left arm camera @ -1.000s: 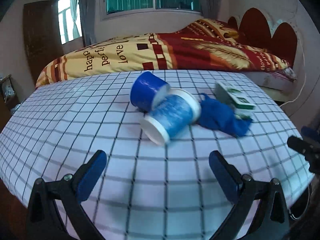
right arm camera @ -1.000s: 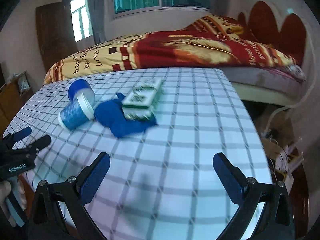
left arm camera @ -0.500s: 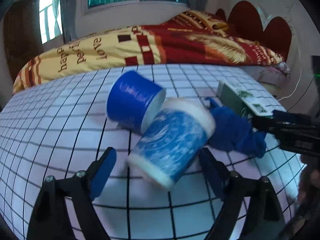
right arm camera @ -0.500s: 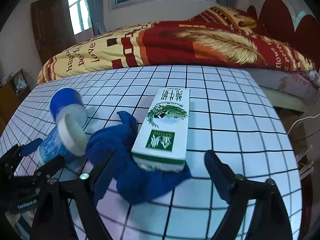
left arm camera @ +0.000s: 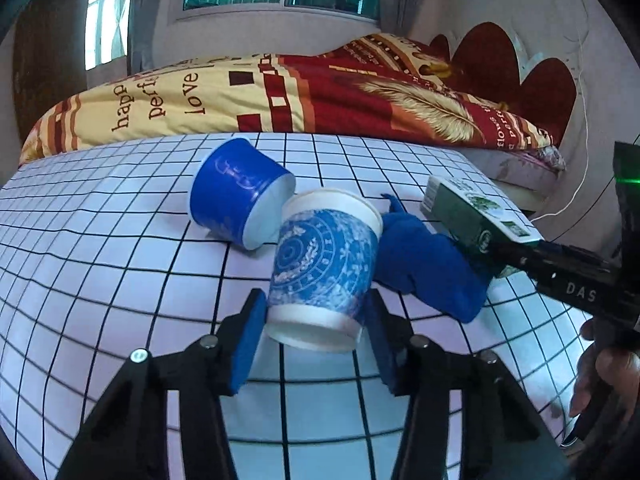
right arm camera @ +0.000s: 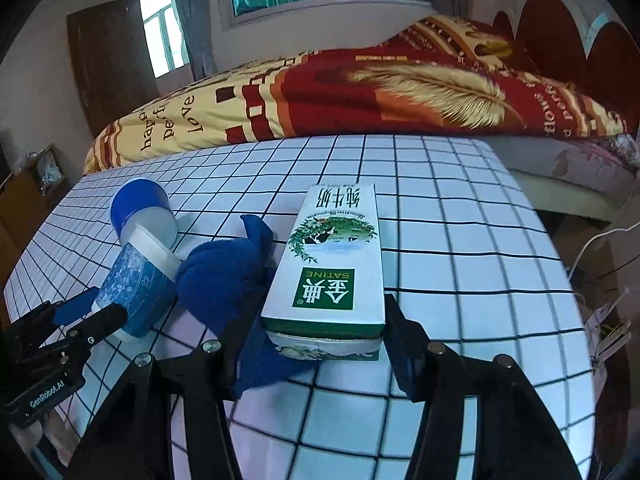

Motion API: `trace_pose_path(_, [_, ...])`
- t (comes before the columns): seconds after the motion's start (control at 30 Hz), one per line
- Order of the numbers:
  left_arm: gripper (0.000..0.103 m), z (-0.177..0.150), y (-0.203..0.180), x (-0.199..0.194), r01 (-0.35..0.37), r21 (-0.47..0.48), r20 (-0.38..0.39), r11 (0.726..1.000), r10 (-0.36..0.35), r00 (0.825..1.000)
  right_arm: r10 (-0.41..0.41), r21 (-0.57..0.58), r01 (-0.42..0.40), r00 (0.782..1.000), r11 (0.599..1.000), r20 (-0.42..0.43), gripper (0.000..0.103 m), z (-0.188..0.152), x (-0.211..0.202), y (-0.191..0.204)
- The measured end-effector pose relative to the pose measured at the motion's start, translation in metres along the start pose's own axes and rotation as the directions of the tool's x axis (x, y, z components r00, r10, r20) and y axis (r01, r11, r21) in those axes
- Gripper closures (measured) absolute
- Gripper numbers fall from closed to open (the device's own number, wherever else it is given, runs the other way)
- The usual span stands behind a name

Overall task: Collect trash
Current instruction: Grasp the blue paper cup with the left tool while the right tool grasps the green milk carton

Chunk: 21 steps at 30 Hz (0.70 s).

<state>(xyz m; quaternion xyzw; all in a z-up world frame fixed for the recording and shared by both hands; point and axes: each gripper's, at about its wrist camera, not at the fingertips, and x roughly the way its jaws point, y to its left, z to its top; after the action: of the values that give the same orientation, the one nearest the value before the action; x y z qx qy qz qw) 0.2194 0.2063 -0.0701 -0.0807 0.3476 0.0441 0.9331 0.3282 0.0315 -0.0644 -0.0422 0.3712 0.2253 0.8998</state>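
A blue-and-white patterned paper cup (left arm camera: 324,264) lies on its side on the checked tablecloth (left arm camera: 100,280). My left gripper (left arm camera: 316,340) is closing on it, and both blue pads touch the cup's base end. Behind it lies a plain blue cup (left arm camera: 236,196), also on its side. A green-and-white milk carton (right arm camera: 336,256) rests partly on a crumpled blue cloth (right arm camera: 224,276). My right gripper (right arm camera: 322,332) is closing around the carton's near end, its pads against both sides. The patterned cup (right arm camera: 132,292) shows at the left of the right wrist view.
A bed with a red and yellow quilt (left arm camera: 320,96) runs along the table's far edge. The table's right edge drops to a floor with cables (right arm camera: 600,240). A person's hand (left arm camera: 600,372) holds the right gripper's handle. A wooden cabinet (right arm camera: 32,196) stands at the left.
Both grippers moved in over their objects and narrowed their jaws. The patterned cup swung from diagonal to in line with the left fingers. The carton now sits between the right fingers.
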Motion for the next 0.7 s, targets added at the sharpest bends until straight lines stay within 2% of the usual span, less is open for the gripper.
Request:
trace_pose_path(0.17, [0.051, 0.001, -0.011, 0.001, -0.022, 0.047, -0.01, 0.999, 0.023, 1.0, -0.003, 0.0, 0.003, 1.0, 1.0, -0.008, 0.046, -0.007, -0.007, -0.007])
trace_pose_path(0.23, [0.026, 0.003, -0.013, 0.005, -0.038, 0.062, -0.013, 0.997, 0.038, 0.999, -0.006, 0.009, 0.007, 1.0, 1.0, -0.015, 0.045, -0.007, -0.005, -0.008])
trace_pose_path(0.3, [0.022, 0.006, -0.013, 0.011, -0.058, 0.074, -0.013, 0.996, 0.059, 0.998, 0.004, 0.016, -0.004, 1.0, 1.0, -0.026, 0.045, -0.005, 0.0, -0.009])
trace_pose_path(0.47, [0.023, 0.005, -0.005, 0.03, -0.07, 0.051, -0.072, 0.996, 0.073, 0.995, -0.021, 0.013, 0.022, 0.997, 1.0, -0.074, 0.045, 0.0, 0.02, -0.01])
trace_pose_path(0.5, [0.027, 0.004, -0.003, 0.031, -0.071, 0.038, -0.074, 0.997, 0.073, 0.995, -0.026, 0.017, 0.027, 0.997, 0.999, -0.078, 0.045, 0.001, 0.022, -0.011])
trace_pose_path(0.53, [0.046, 0.004, 0.001, 0.031, -0.062, 0.019, -0.079, 0.998, 0.064, 0.995, -0.025, 0.023, 0.027, 0.997, 0.999, -0.079, 0.045, 0.001, 0.023, -0.013])
trace_pose_path(0.7, [0.048, 0.001, 0.004, 0.022, -0.042, 0.002, -0.055, 0.999, 0.042, 0.998, 0.001, 0.017, 0.0, 0.999, 1.0, -0.055, 0.046, -0.002, 0.016, -0.013])
